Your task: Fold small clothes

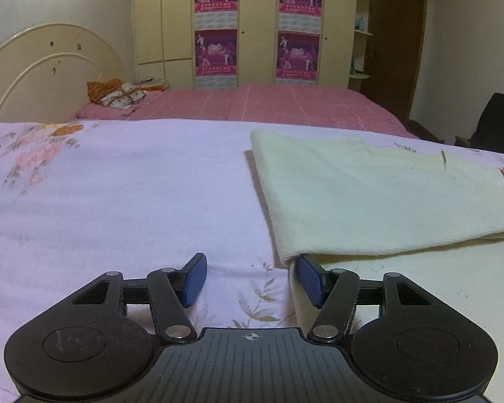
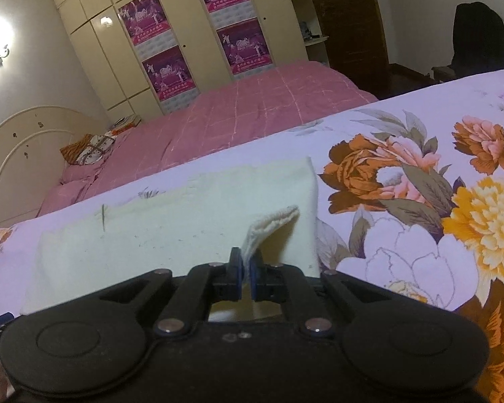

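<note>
A pale cream cloth (image 1: 369, 194) lies folded on the lilac floral sheet (image 1: 117, 201), right of centre in the left wrist view. My left gripper (image 1: 252, 278) stands open at the cloth's near left corner. Its right pad (image 1: 310, 280) rests against the edge just under the upper layer, its left pad (image 1: 195, 278) lies on the bare sheet, and nothing is pinched. In the right wrist view the same cloth (image 2: 151, 235) spreads ahead, and my right gripper (image 2: 246, 275) is shut on its near right corner. A ribbed flap of that corner (image 2: 272, 223) stands up above the pads.
The sheet carries large orange and yellow flowers (image 2: 420, 184) to the right of the cloth. Beyond the surface's far edge is a pink bed (image 1: 268, 104) with a cream headboard (image 1: 43, 67) and pillows (image 1: 117, 95). A wardrobe with posters (image 1: 258, 23) and a dark chair (image 2: 477, 40) stand behind.
</note>
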Demonstrator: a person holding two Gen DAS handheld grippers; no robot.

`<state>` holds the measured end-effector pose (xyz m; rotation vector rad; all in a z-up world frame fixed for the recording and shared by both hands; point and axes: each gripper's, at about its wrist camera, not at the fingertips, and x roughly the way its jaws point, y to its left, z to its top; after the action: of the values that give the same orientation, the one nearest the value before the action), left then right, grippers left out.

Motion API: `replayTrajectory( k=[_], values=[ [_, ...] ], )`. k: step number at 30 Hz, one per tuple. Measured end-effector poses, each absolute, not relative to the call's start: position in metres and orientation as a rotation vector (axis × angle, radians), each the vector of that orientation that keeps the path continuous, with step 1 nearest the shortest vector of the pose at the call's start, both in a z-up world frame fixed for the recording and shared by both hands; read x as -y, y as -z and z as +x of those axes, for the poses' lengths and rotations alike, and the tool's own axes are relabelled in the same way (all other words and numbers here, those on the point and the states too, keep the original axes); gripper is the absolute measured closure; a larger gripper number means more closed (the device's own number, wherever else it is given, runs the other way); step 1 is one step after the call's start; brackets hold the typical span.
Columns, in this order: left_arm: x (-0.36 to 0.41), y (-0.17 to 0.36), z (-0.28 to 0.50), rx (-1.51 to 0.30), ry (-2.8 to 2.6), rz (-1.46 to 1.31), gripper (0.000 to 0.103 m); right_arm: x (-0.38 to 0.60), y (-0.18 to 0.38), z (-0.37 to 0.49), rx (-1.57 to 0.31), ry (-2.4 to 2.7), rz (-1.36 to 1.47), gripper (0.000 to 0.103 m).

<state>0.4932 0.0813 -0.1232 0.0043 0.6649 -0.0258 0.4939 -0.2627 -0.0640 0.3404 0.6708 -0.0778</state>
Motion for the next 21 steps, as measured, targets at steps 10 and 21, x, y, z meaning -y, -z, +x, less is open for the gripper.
replayTrajectory(
  k=[10, 21],
  values=[
    [-0.078, 0.123, 0.494, -0.675, 0.026, 0.02, 0.042, 0.269, 0.07, 0.486, -0.685, 0.076, 0.36, 0.097],
    [-0.09, 0.086, 0.488, -0.559, 0.196, -0.017, 0.042, 0.292, 0.053, 0.468, -0.595, 0.179, 0.348, 0.06]
  ],
)
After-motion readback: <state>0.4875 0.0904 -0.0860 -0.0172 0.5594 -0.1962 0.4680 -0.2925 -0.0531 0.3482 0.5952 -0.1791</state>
